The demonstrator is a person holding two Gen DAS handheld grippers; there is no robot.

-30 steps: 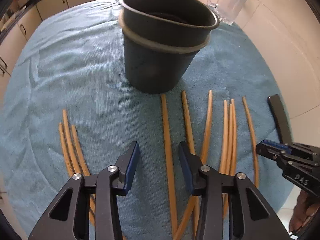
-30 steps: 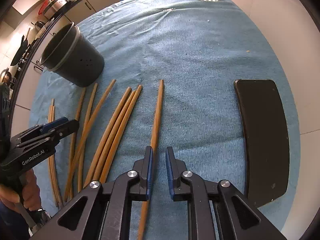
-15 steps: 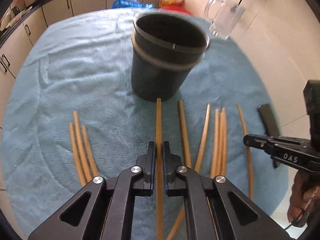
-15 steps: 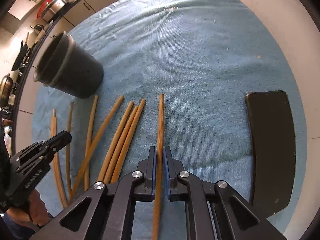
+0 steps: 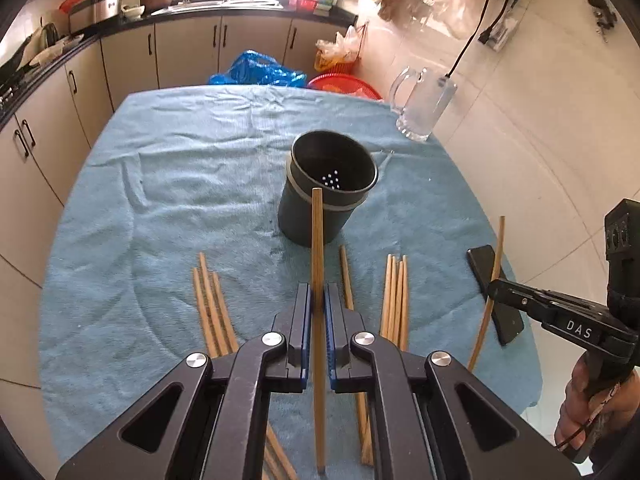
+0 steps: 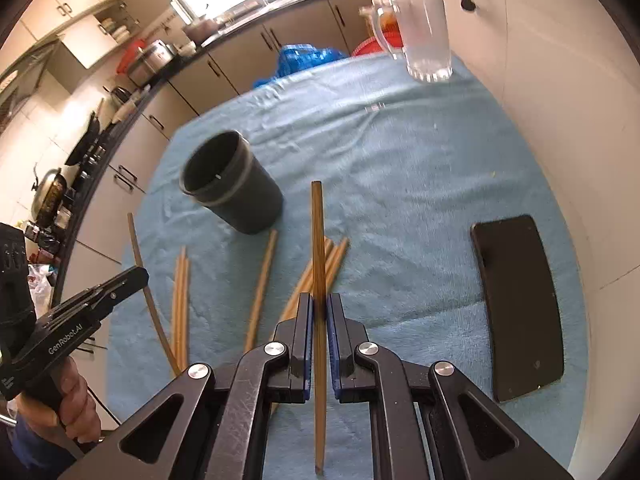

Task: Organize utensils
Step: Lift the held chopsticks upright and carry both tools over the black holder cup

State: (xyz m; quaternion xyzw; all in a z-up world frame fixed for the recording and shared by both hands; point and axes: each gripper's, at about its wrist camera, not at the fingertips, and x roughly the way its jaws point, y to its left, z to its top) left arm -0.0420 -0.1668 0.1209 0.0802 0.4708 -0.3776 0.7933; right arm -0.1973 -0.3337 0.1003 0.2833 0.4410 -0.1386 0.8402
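A: Both tools have risen since half a second ago. Left tool (image 5: 317,312) clenches one chopstick (image 5: 317,240) clear of the worktop (image 5: 160,184), its tip before the cup (image 5: 328,188). Right tool (image 6: 319,320) likewise grips another stick (image 6: 318,240).

B: Views differ?

A: Left view shows holes in the cup's floor; right shows the whole phone (image 6: 520,304).

B: Count?

A: One cup, one mug (image 5: 422,104); eight loose sticks (image 5: 394,292) lie near the cup.

Your black fingers (image 5: 304,320) carry blue pads. You see tan wooden chopsticks (image 5: 394,292) on a teal-blue towel (image 5: 180,184), a dark grey cup (image 5: 326,188) with a paler grey band and pale dots inside, a black phone (image 6: 520,304), and a clear glass mug (image 5: 420,104).
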